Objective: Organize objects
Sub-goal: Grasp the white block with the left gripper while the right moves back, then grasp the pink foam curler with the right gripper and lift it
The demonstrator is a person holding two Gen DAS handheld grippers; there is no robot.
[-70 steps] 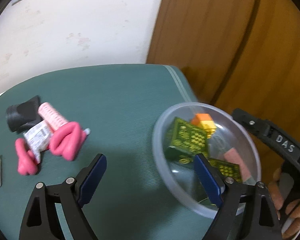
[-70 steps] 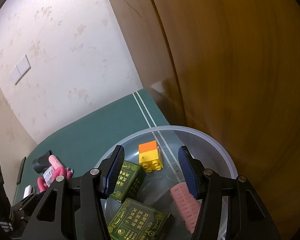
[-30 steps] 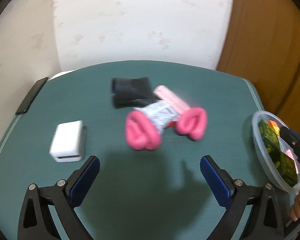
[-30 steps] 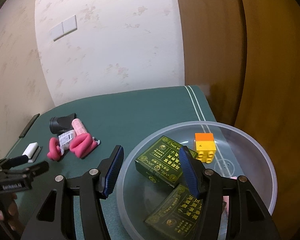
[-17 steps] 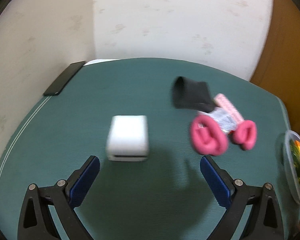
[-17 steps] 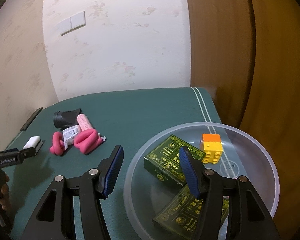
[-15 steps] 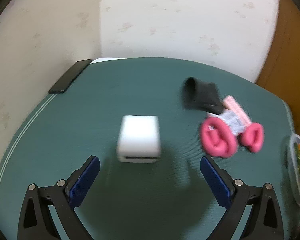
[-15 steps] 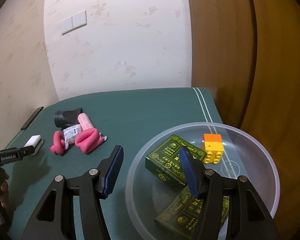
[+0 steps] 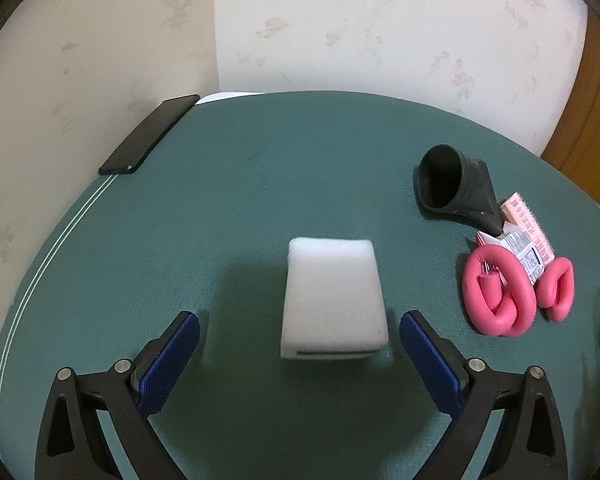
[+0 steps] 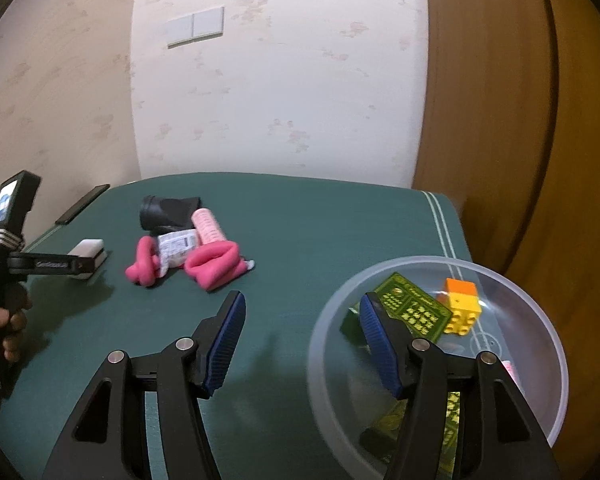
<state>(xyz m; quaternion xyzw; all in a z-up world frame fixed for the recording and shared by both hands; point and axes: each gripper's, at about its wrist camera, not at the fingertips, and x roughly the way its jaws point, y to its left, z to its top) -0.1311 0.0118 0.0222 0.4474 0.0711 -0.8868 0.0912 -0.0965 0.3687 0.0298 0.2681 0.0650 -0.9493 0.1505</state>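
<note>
A white block (image 9: 334, 302) lies on the green table, just ahead of and between the fingers of my open, empty left gripper (image 9: 299, 334). It also shows in the right wrist view (image 10: 88, 249), with the left gripper (image 10: 82, 266) beside it. My right gripper (image 10: 302, 316) is open and empty; its right finger hangs over the rim of a clear bowl (image 10: 540, 320) holding green boxes (image 10: 414, 310), a yellow-orange brick (image 10: 462, 306) and a pink roller (image 10: 510, 370).
Pink foam curlers (image 9: 500, 298) with a paper label, a pink hair roller (image 9: 528, 226) and a black nozzle (image 9: 456, 186) lie to the right of the block. A black phone (image 9: 150, 134) lies at the table's far left edge by the wall.
My left gripper has swung left from the bowl past the pink curlers and now faces the white block, closer than before. My right gripper has shifted left, from over the bowl to its left rim.
</note>
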